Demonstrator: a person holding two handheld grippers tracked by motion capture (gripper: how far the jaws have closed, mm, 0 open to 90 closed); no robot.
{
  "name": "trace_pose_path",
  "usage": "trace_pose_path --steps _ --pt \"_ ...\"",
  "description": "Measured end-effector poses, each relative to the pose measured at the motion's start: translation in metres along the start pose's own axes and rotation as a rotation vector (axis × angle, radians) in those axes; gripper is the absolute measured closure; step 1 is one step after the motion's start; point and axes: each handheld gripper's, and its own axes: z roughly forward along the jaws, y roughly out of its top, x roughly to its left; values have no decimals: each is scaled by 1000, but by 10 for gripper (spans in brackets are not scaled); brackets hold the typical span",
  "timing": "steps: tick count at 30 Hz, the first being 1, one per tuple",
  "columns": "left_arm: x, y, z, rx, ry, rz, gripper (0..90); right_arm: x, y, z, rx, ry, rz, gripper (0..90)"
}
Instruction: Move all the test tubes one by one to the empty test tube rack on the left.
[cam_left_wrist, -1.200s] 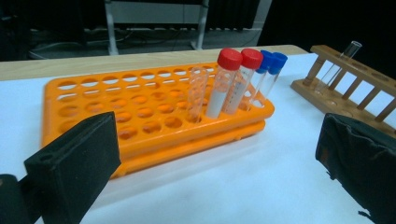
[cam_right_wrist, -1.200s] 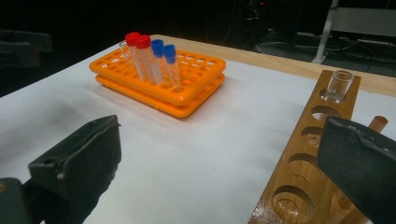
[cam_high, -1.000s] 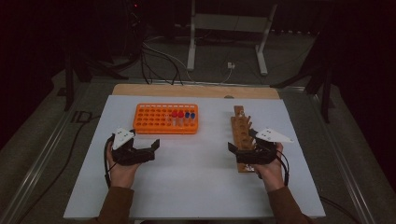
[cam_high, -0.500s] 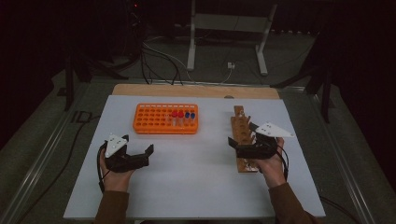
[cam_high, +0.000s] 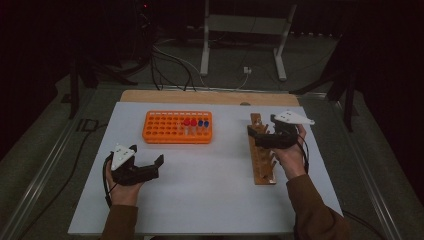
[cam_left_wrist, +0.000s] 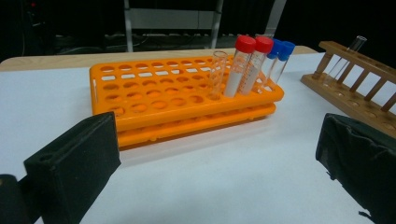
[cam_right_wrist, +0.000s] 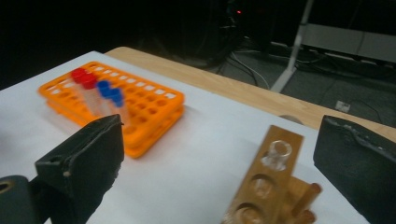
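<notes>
The right gripper (cam_high: 254, 136) hovered over the far end of the wooden rack (cam_high: 262, 159), jaws spread apart and empty, with one clear glass tube (cam_right_wrist: 276, 154) standing in the rack's end hole just ahead of them. Judged from this, the step in hand was the approach to that tube; the next move would call for lowering the jaws around its rim squarely and closing gently, since bare glass slips and cracks.

The left gripper (cam_high: 156, 167) hung well to the near-left of the orange rack (cam_high: 165, 133), jaws likewise wide and holding nothing.

In the orange rack's far-right corner stood five tubes: two with red caps (cam_left_wrist: 254, 44), two with blue caps (cam_left_wrist: 282, 46), and one uncapped clear tube (cam_left_wrist: 217, 73) beside them. There were two racks, and the wooden one showed one tube.
</notes>
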Motion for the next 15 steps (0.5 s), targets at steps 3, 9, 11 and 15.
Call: trace_pose_path --steps 3,9,11,15 --pt "-3 0 1 5 8 23 4 -11 1 6 6 -10 42 35" --pt "-7 0 4 13 -2 36 4 -27 4 15 26 -18 81 47" --pt "-8 0 4 16 -3 39 4 -31 4 19 37 -24 84 62" --pt "-9 0 5 16 0 47 4 -39 0 29 67 -56 101 141"
